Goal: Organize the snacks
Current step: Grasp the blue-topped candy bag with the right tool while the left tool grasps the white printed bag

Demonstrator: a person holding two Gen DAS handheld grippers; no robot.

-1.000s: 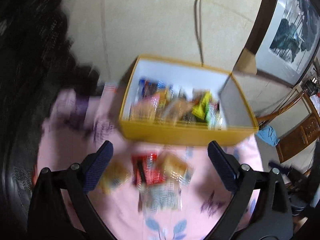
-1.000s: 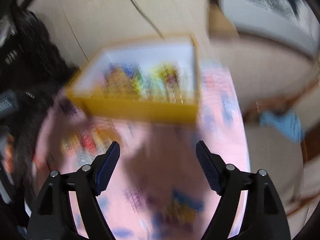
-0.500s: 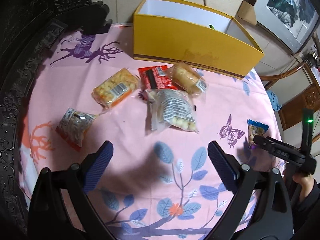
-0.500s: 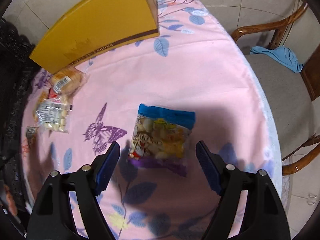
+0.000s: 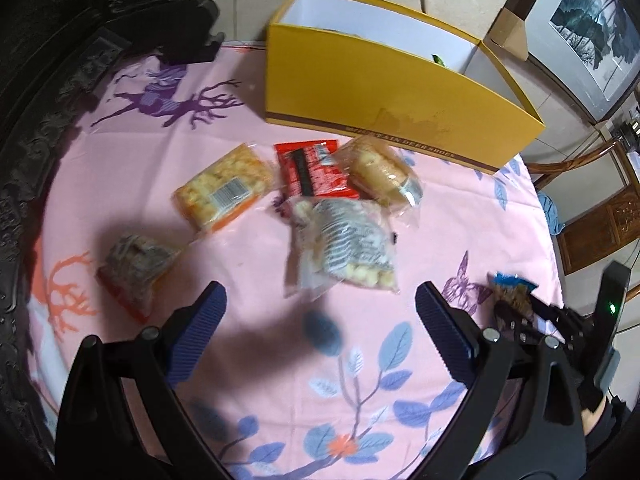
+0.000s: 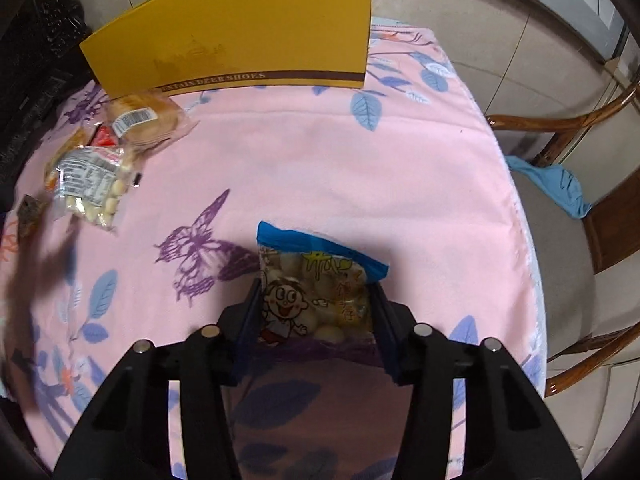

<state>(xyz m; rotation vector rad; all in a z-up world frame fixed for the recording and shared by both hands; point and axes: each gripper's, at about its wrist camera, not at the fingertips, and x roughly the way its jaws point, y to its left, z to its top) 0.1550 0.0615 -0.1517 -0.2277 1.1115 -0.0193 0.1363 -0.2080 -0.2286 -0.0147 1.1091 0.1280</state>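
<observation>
My right gripper (image 6: 314, 312) is shut on a blue-topped cartoon snack bag (image 6: 316, 284) lying on the pink tablecloth (image 6: 320, 160); it also shows in the left wrist view (image 5: 512, 292). My left gripper (image 5: 320, 312) is open and empty above the cloth, near a clear bag of white puffs (image 5: 344, 248). Beyond it lie an orange cracker pack (image 5: 224, 192), a red packet (image 5: 312, 172), a wrapped bun (image 5: 380, 172) and a small dark packet (image 5: 136, 268). The yellow box (image 5: 384, 116) stands at the back.
A wooden chair (image 6: 580, 208) with a blue cloth (image 6: 552, 184) stands right of the table. Dark carved furniture (image 5: 48, 60) borders the left. A framed picture (image 5: 588, 32) leans at the back right. The table edge (image 6: 524, 216) curves along the right.
Both grippers dropped from over the box to the table. My right gripper moved onto the blue-topped bag and closed on it. My left gripper came closer to the snacks, still open.
</observation>
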